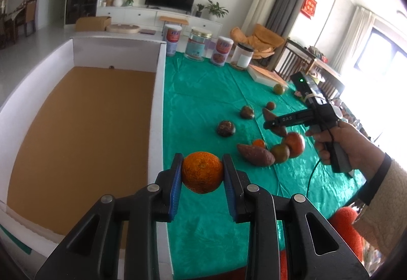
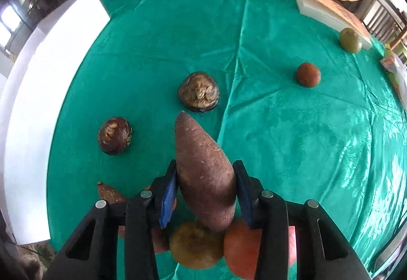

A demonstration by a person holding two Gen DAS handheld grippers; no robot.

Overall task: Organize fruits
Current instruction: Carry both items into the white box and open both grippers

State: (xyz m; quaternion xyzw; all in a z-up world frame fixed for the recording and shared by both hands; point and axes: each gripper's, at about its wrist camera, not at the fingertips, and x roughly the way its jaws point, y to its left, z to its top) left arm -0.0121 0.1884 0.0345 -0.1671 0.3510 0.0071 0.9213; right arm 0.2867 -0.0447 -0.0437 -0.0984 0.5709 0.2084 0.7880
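My left gripper point(image 1: 202, 170) is shut on an orange point(image 1: 202, 172) and holds it above the green cloth, just right of the white box's wall point(image 1: 158, 112). My right gripper point(image 2: 205, 179) is shut on a purple-brown sweet potato point(image 2: 204, 173), lifted over the fruit pile; it also shows in the left wrist view point(image 1: 272, 124). A second sweet potato point(image 1: 255, 154), a small orange point(image 1: 259, 144), a green-brown fruit point(image 1: 279, 152) and a red fruit point(image 1: 295, 144) lie together below it. Two dark taro-like roots point(image 2: 198, 94) point(image 2: 114, 135) lie further out.
The large white box with a brown floor point(image 1: 81, 132) fills the left. Cans and jars point(image 1: 199, 43) line the table's far edge. A white foam block point(image 2: 328, 10), a green fruit point(image 2: 351, 39) and a small brown fruit point(image 2: 308, 74) lie at the far right.
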